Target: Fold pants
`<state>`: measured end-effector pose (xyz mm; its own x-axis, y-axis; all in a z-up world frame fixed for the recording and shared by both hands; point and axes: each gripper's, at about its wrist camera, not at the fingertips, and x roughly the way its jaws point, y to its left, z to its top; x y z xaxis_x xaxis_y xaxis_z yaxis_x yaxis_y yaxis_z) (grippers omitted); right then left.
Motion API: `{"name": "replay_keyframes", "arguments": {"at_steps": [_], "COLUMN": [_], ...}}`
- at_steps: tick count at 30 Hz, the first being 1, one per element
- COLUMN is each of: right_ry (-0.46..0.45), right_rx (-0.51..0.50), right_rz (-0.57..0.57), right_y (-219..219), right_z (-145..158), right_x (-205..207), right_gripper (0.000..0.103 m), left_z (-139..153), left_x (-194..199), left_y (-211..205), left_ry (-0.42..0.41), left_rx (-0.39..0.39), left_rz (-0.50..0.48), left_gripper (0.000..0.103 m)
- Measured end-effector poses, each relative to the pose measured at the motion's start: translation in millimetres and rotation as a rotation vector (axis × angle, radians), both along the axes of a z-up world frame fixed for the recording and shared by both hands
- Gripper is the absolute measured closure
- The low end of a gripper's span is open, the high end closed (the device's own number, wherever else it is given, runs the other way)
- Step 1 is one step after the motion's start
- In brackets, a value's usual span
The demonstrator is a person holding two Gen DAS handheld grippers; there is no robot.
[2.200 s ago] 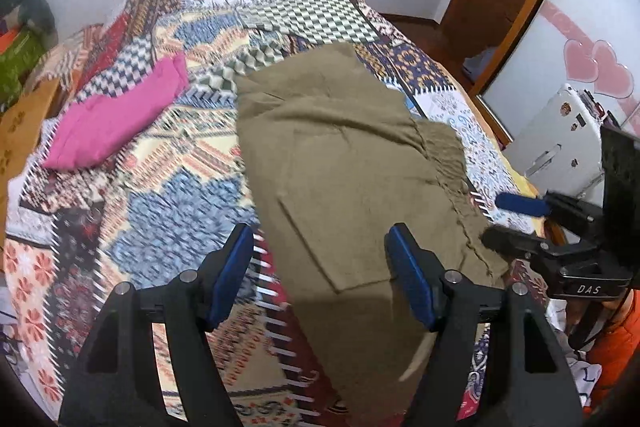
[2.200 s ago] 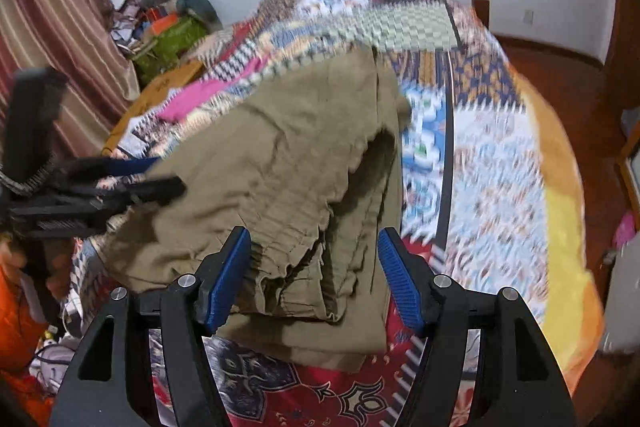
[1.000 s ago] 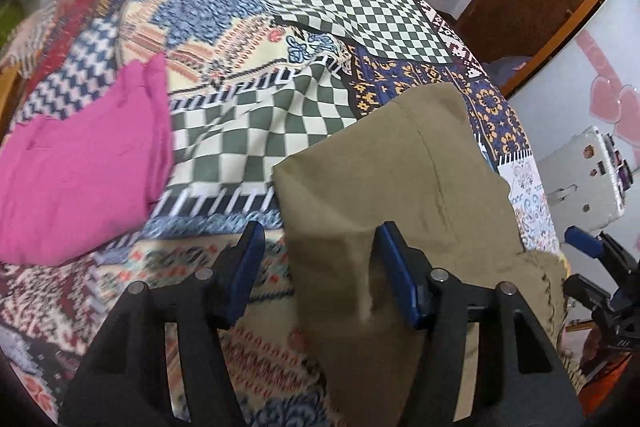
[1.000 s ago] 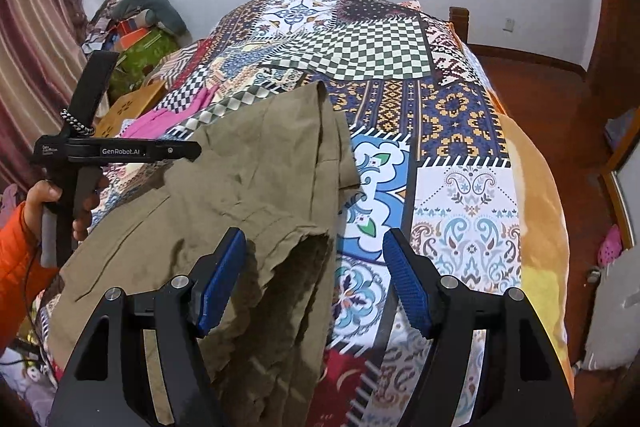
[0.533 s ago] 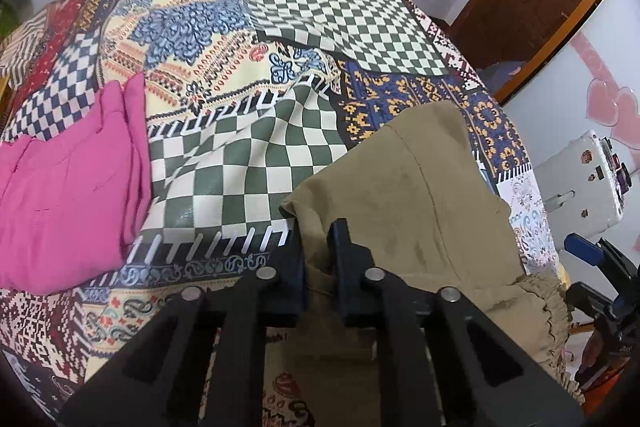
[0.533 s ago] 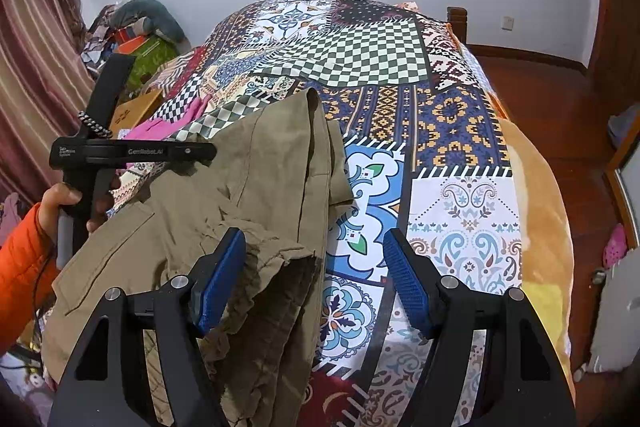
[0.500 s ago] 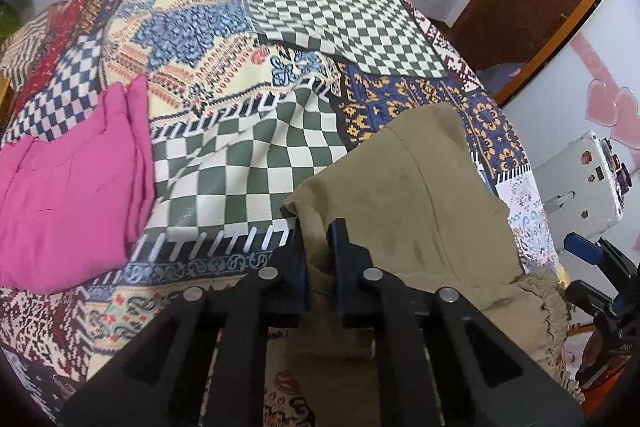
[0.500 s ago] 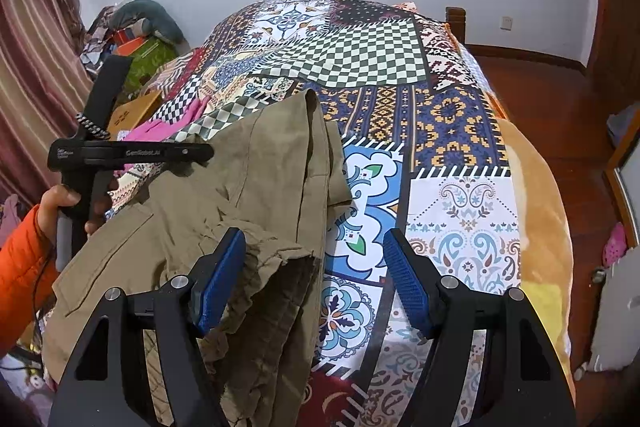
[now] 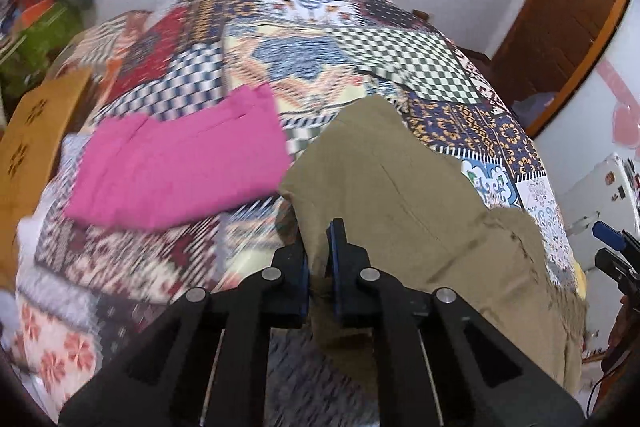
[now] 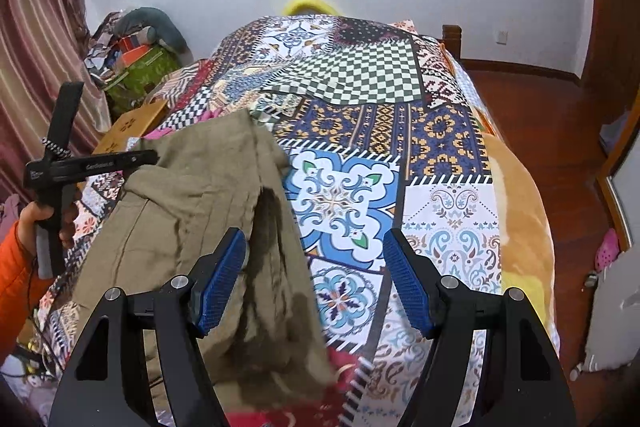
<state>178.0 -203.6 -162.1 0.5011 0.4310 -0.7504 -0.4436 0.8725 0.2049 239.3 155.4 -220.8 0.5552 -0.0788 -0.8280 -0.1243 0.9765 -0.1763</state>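
Lifted since a second ago, the left gripper (image 9: 318, 259) now carries a pinched corner of the olive-green cloth pants (image 9: 400, 195) off the patchwork quilt (image 9: 360, 47).
Its jaws, spread a second ago, are pressed together on that fabric edge; the pants lie on the quilt beside a folded pink garment (image 9: 180, 163). The right gripper (image 10: 316, 283) hovers over the pants' gathered waistband, jaws spread, holding nothing.

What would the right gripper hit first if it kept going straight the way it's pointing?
Probably the patchwork bedspread: the right gripper has its jaws open over its blue floral patch, with the olive pants just beside the left jaw. Depth is hard to judge.
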Motion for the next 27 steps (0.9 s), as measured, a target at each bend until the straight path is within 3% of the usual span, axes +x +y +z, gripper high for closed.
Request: {"name": "replay_keyframes", "arguments": {"at_steps": [5,13,20,27], "right_ry": [-0.001,0.013,0.062,0.103], "right_rx": [-0.011,-0.039,-0.063,-0.123], "right_rz": [0.027,0.065,0.105,0.138], "right_y": [7,16,28,37], "right_z": [6,5,-10,-38], "right_x": [-17,-47,-66,-70], "right_gripper": [0.035,0.035,0.035,0.035], "left_z": [5,6,12,5], "left_x": [-52,-121,-157,-180], "left_y": [10,14,8,23], "left_ry": [0.000,0.008,-0.006,-0.004], "left_rx": [0.002,-0.064,-0.085,-0.074], "left_rz": [0.038,0.077,0.067,0.119], "left_gripper": [0.095,0.095,0.095,0.094]}}
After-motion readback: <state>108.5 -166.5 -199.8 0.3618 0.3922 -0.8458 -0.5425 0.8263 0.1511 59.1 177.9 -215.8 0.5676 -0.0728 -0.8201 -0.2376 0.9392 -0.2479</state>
